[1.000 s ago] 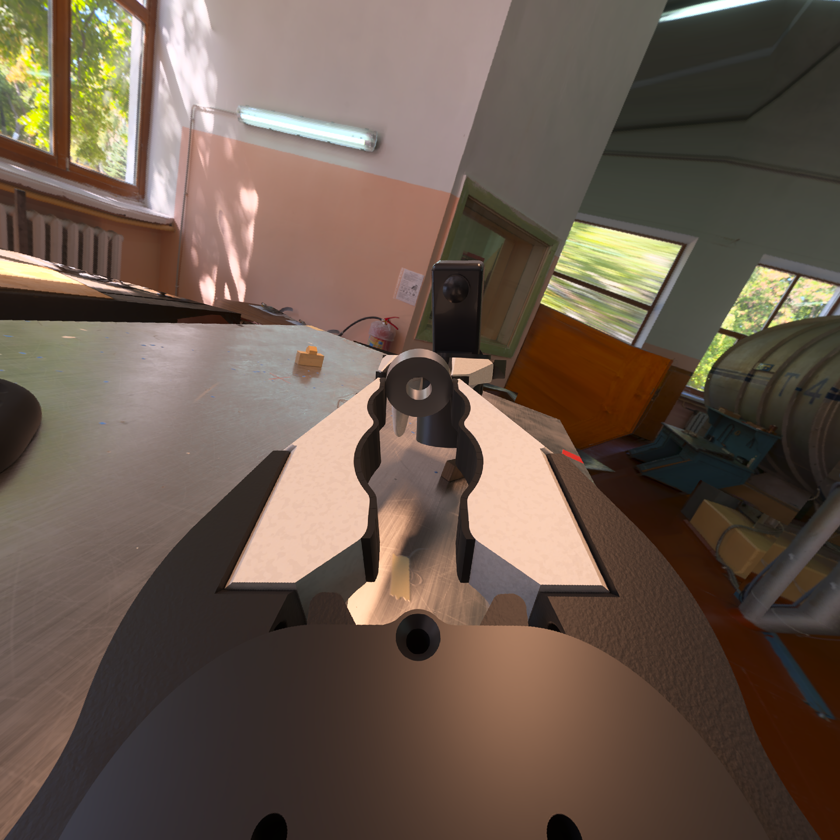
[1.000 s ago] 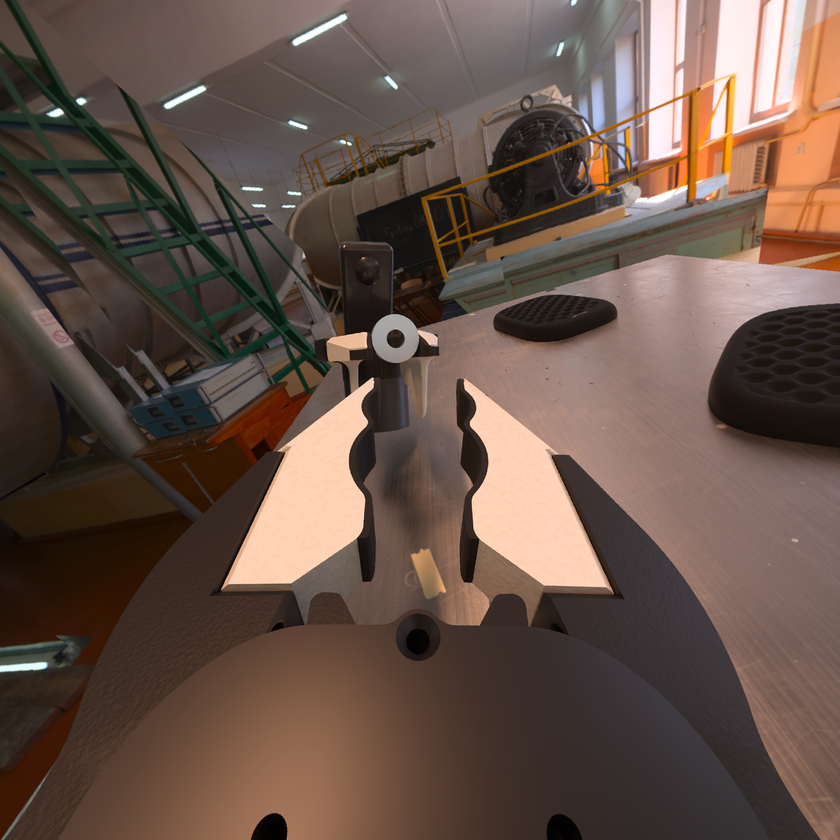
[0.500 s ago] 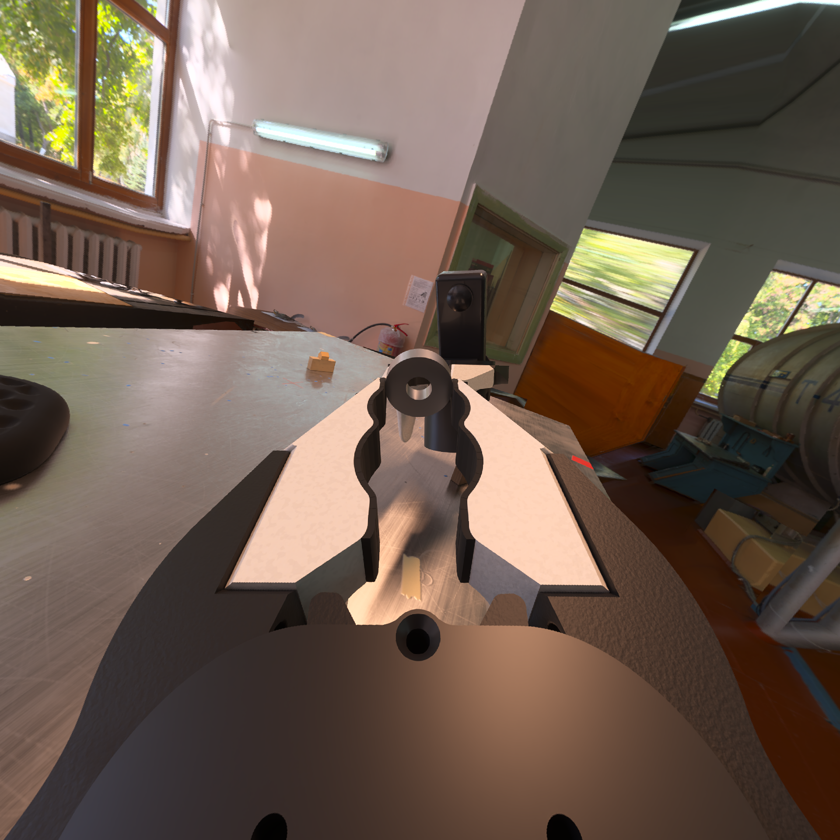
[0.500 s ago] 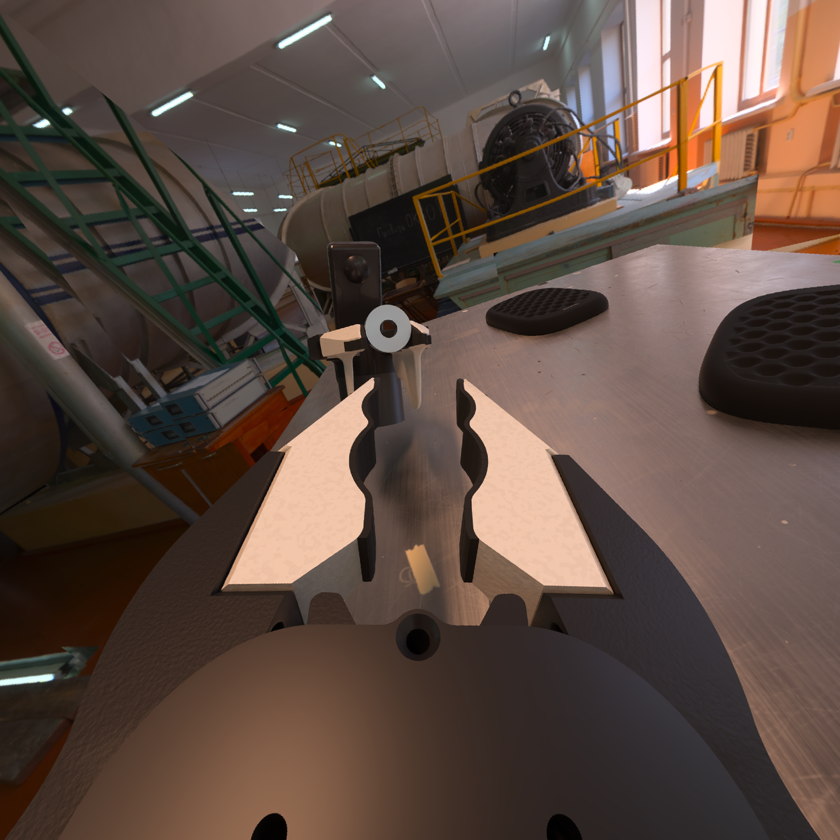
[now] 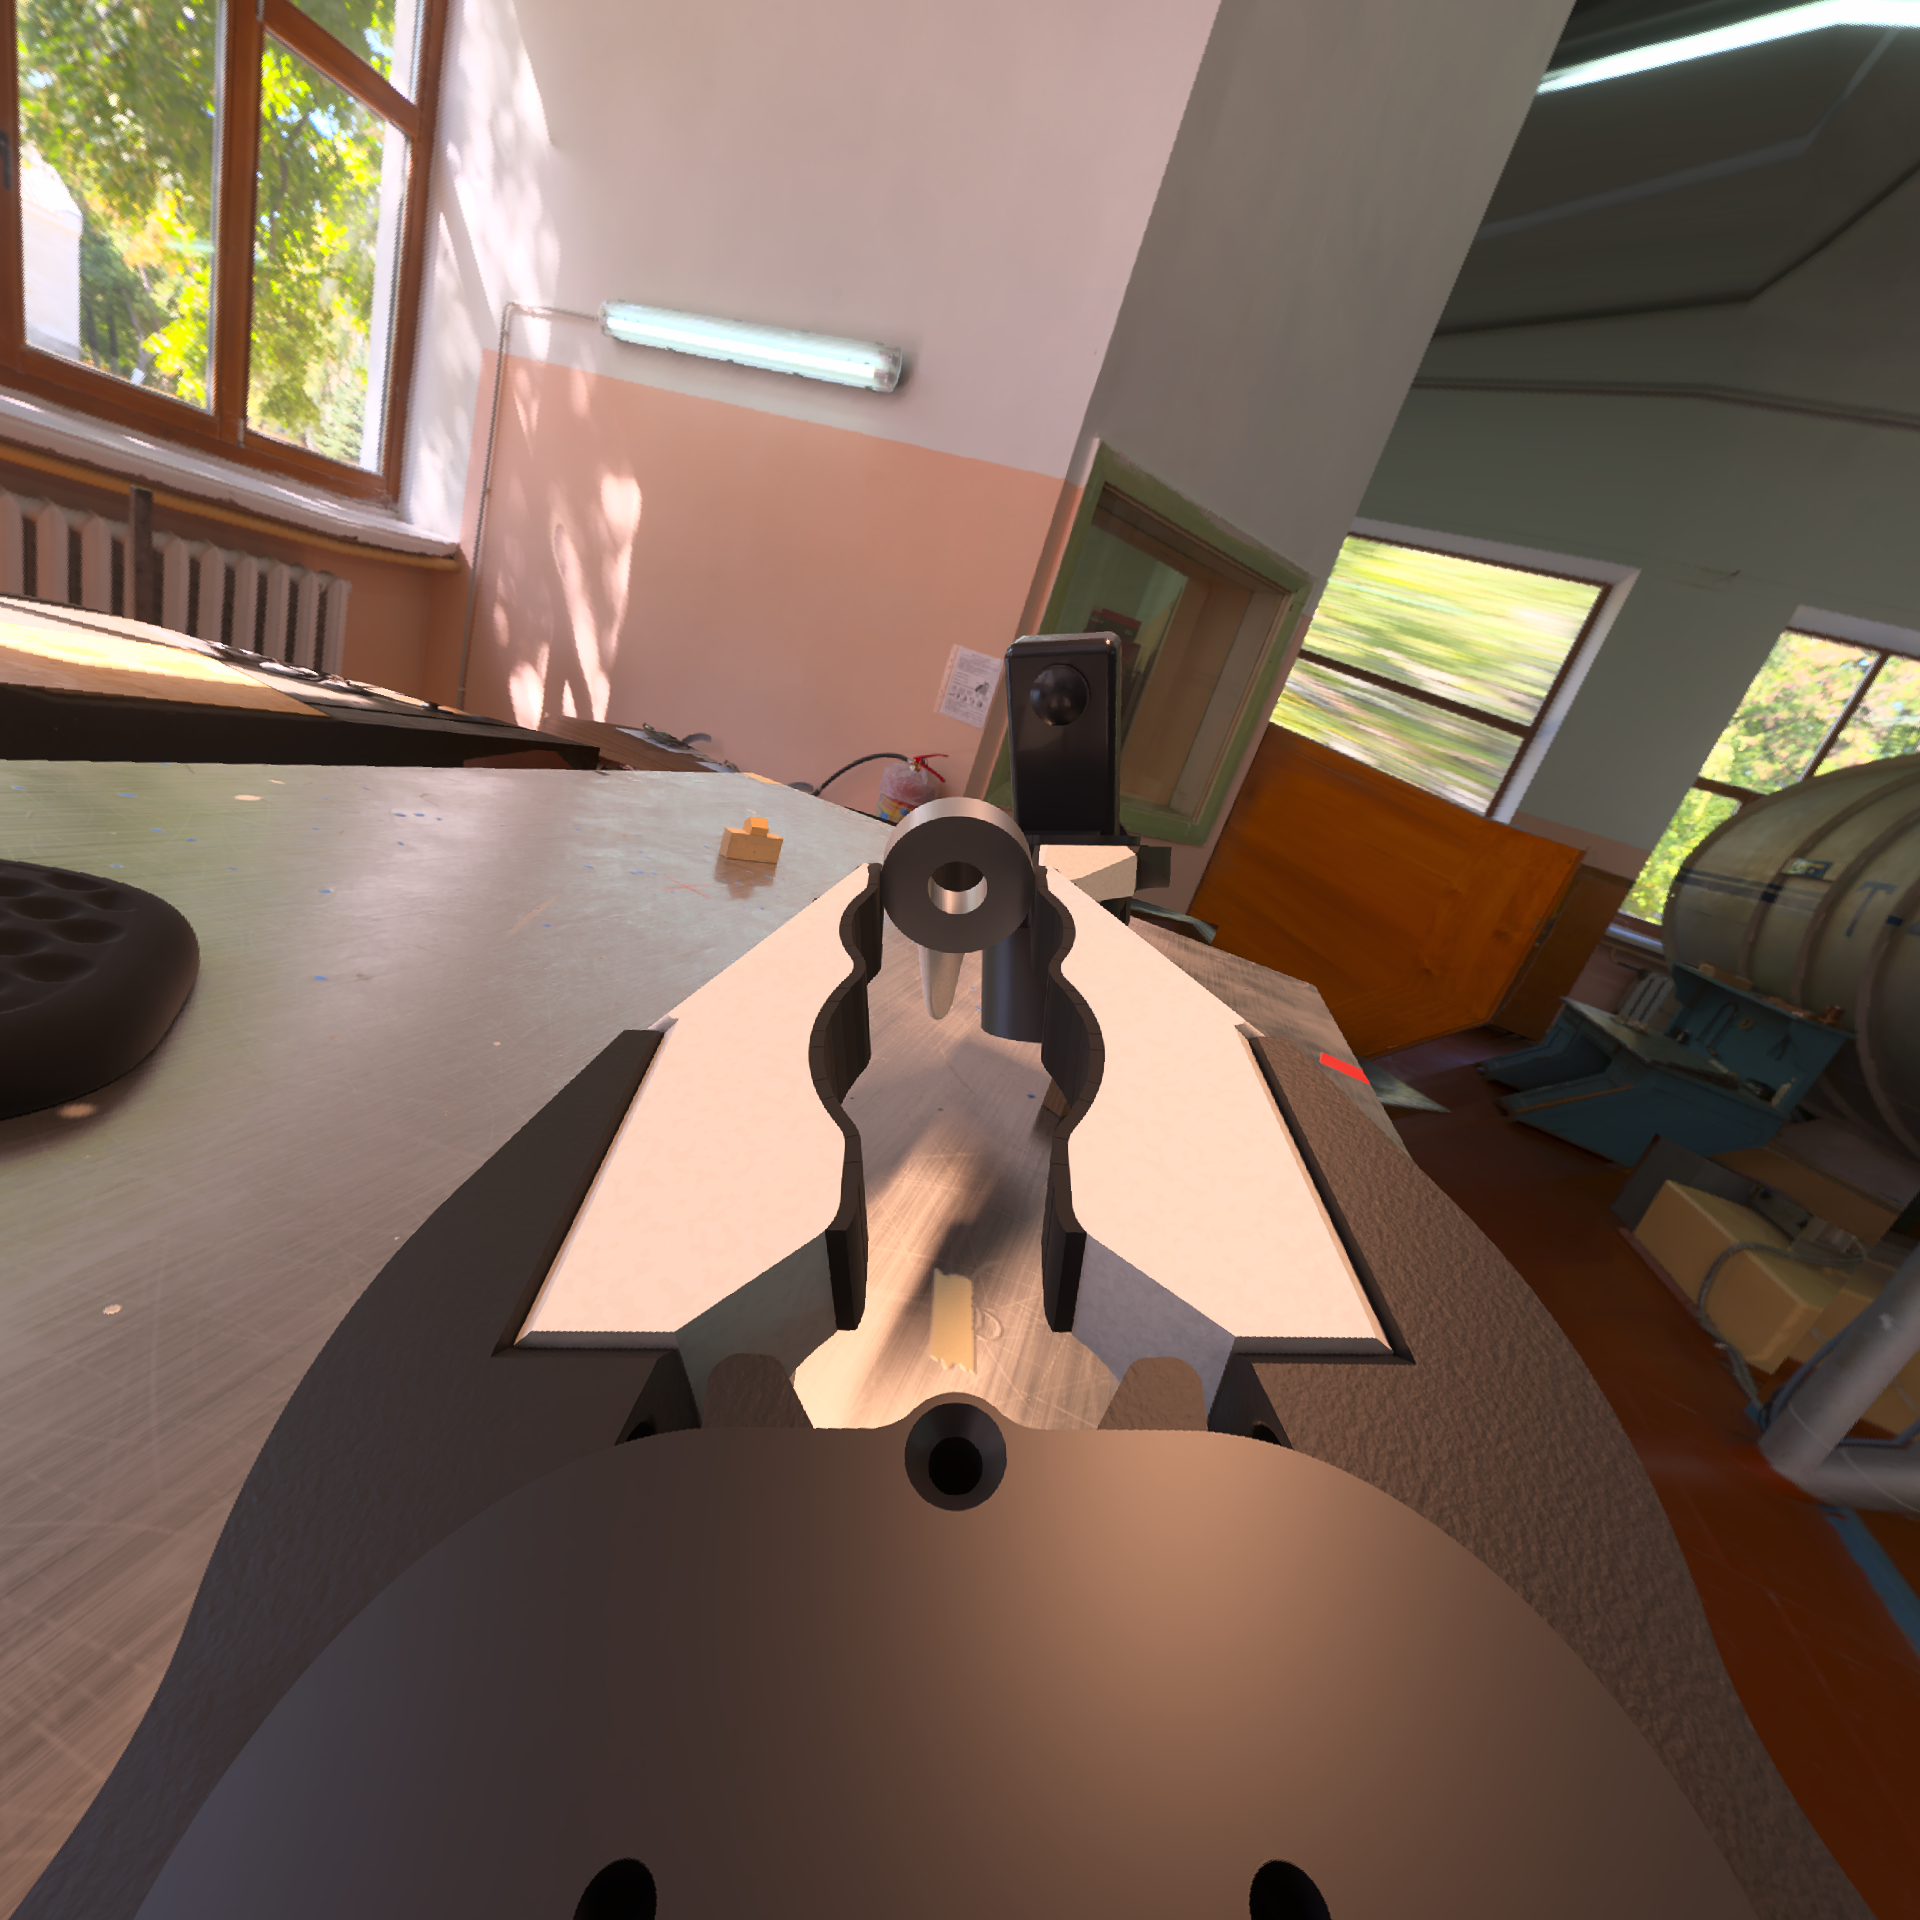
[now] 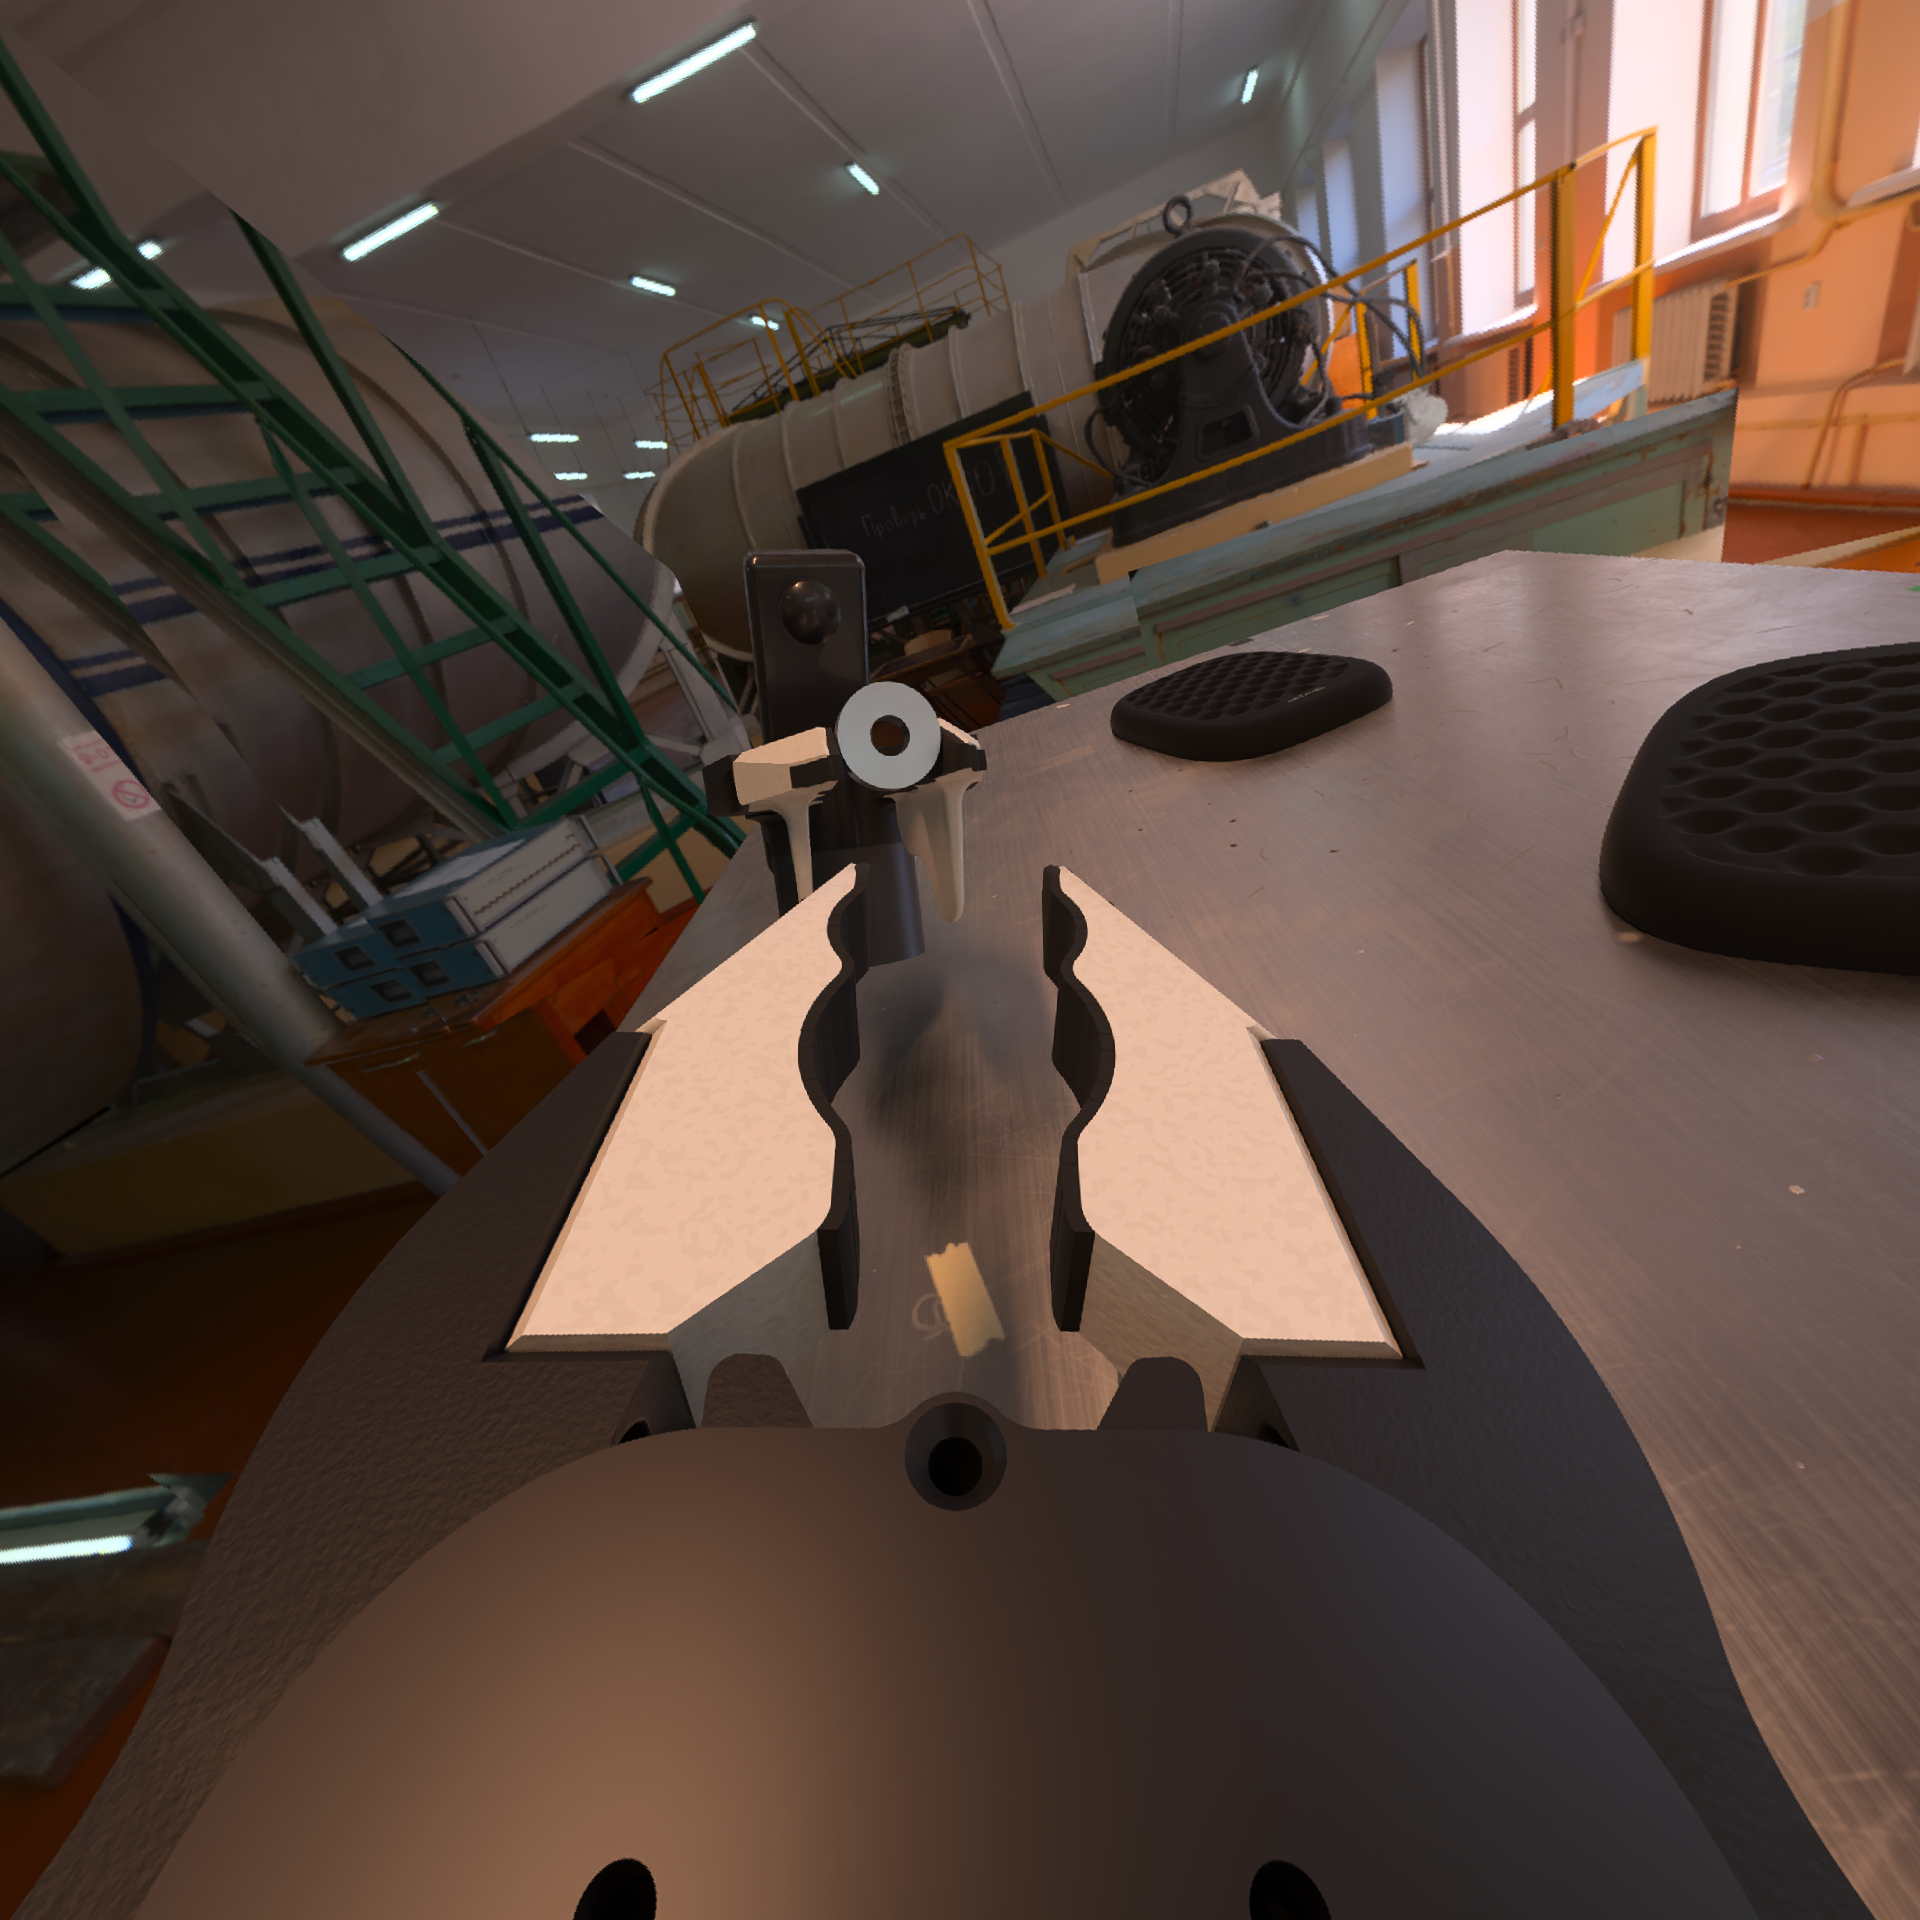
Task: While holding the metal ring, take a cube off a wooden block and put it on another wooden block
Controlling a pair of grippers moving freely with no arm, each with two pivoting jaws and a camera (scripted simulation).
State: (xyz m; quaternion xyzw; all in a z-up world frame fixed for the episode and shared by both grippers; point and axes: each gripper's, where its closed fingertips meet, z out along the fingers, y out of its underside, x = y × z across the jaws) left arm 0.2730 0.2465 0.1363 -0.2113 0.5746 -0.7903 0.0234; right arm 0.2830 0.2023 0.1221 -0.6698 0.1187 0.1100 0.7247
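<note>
My left gripper (image 5: 956, 896) is shut on the grey metal ring (image 5: 940, 862) at its fingertips, above the metal table (image 5: 364, 1039). A tan wooden block with a small cube on top (image 5: 750, 840) stands far off on the table, ahead and to the left. My right gripper (image 6: 951, 894) is open and empty, with table showing between its jaws. It faces the left gripper (image 6: 790, 758), which holds the ring (image 6: 862, 740) just beyond the right fingertips. The right gripper also shows behind the ring in the left wrist view (image 5: 1060, 748).
A black honeycomb pad (image 5: 62, 987) lies on the table at the left. Two such pads (image 6: 1247, 701) (image 6: 1787, 810) lie to the right in the right wrist view. The table edge (image 5: 1340, 1049) drops off to the floor near both grippers. A pale tape strip (image 6: 961, 1299) lies on the table.
The left wrist view has swung left: the block and black pad have slid rightward in it. The ring stays gripped. The right wrist view has shifted only slightly.
</note>
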